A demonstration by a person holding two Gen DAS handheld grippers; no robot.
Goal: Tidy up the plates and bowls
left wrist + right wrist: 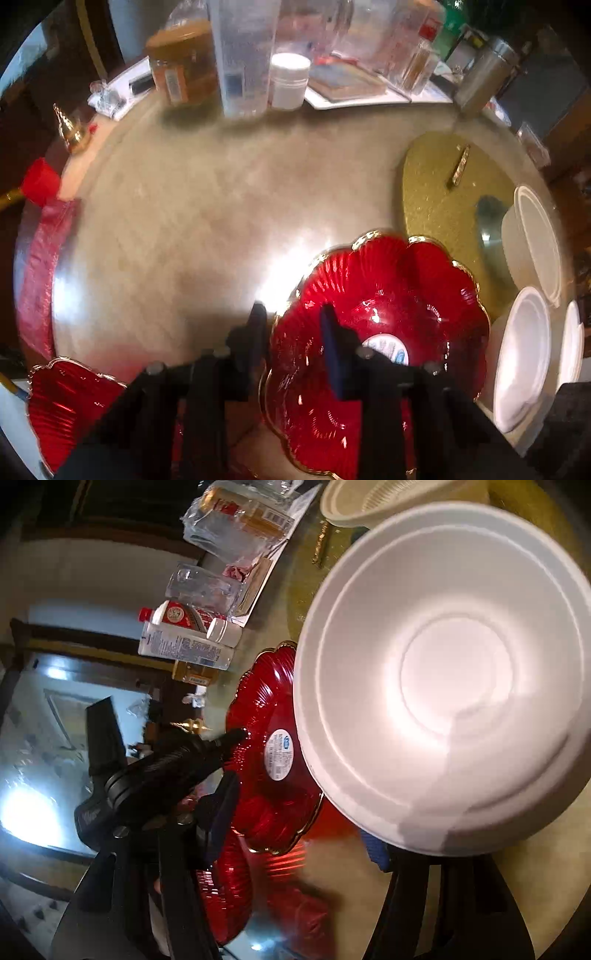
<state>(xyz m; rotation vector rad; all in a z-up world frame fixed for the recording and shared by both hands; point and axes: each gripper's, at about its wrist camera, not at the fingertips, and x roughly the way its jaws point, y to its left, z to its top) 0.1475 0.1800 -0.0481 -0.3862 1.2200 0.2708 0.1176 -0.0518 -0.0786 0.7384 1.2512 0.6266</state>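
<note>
Left gripper (295, 339) jaws clamped on the rim of a red ribbed scalloped glass plate with gold edge (384, 332), glossy, oval sticker at centre; it sits on the table beside a gold glitter mat (443, 192). Second red scalloped plate (66, 402) at near left. White foam bowls (521, 350) stacked at right. Right gripper (299, 834): a smooth white foam bowl (443, 672) between its jaws; cannot tell if the pads press. Polished beige marble tabletop (207, 206), glare; jars and bottles (243, 62) crowd the far edge.
</note>
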